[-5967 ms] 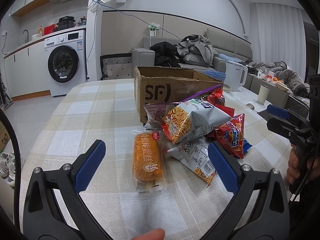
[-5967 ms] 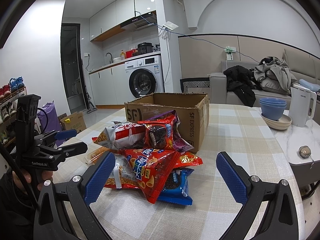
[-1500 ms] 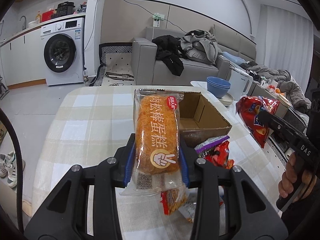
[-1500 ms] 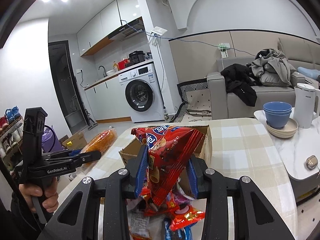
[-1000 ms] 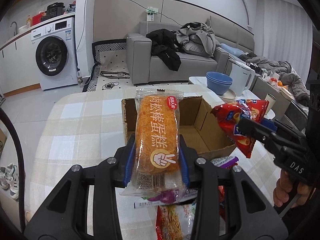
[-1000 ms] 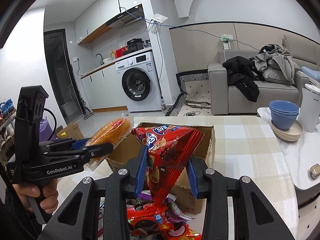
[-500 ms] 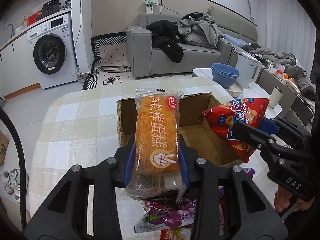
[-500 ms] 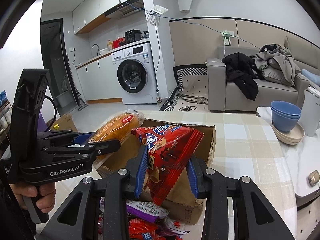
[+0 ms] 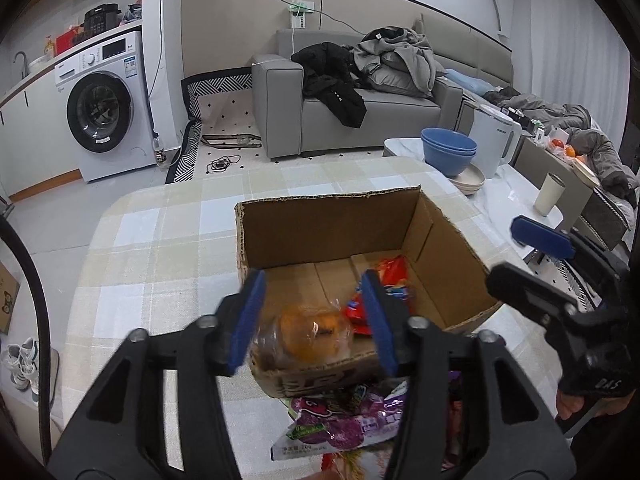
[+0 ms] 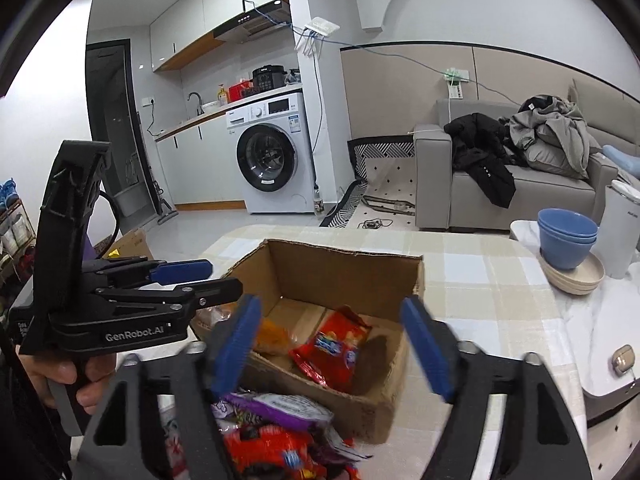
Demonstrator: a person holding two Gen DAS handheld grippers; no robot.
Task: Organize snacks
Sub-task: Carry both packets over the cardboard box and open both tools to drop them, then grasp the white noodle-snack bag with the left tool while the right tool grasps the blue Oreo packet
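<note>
A: What lies nearest the two cameras?

B: A heap of snack packets [image 10: 276,436] on the checked tablecloth [image 9: 160,248], against the near wall of the cardboard box [image 9: 332,224]. A purple packet [image 9: 344,420] lies on top of the heap.

A: And the left gripper [image 9: 312,320]?

B: Its jaws are opening. The orange cake roll in clear wrap [image 9: 312,328] shows blurred between the blue pads, at the box's near edge; the pads stand off it on both sides, so it is not gripped.

A: The right gripper [image 10: 332,344]?

B: Also opening, jaws wide, with nothing pressed between them. It hovers over the box's near wall. Below it the red chip bag [image 10: 332,352] lies on the box floor, right of the cake roll.

A: Who holds these tools?

B: A person; one hand [image 10: 80,384] wraps the left gripper's handle, seen at the left of the right wrist view.

A: And farther off?

B: Right of the box stand blue bowls [image 9: 448,152] on beige plates, then a white kettle [image 9: 496,136]. Beyond the table are a grey sofa [image 9: 360,104] piled with clothes and, far left, a washing machine [image 9: 104,108].
</note>
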